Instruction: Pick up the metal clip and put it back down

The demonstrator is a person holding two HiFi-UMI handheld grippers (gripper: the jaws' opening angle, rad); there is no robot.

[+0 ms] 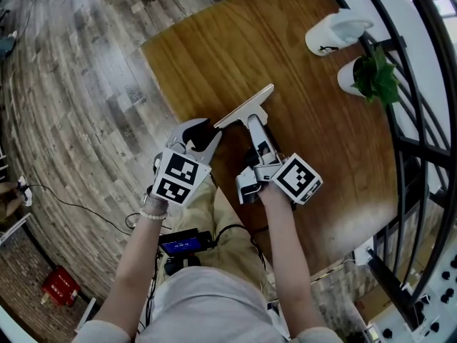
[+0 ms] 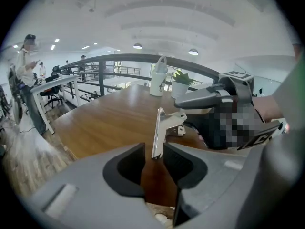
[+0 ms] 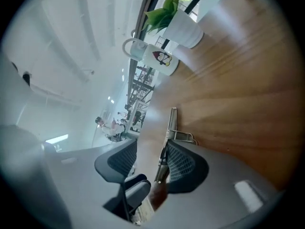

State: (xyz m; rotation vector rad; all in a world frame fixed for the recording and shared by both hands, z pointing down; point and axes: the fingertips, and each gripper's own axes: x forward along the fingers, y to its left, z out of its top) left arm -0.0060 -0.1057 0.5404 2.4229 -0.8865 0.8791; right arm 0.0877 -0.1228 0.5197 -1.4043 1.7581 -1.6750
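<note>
The metal clip (image 1: 244,109), a long flat bar with a wire lever, is over the near part of the wooden table (image 1: 214,56). My left gripper (image 1: 208,131) is shut on the bar's near end. In the left gripper view the bar (image 2: 157,130) stands on edge and its end sits between the narrow jaws of the left gripper (image 2: 154,159). My right gripper (image 1: 258,136) is at the lever side, open. In the right gripper view the clip (image 3: 170,128) lies against one pad (image 3: 183,163) of the right gripper (image 3: 151,149), and the other jaw stands well apart.
A white watering can (image 1: 335,33) and a potted plant (image 1: 371,73) stand at the table's far right, by a black railing (image 1: 418,120). The table's left edge (image 1: 153,70) drops to a wood-plank floor. A person (image 2: 26,56) stands by desks far off to the left.
</note>
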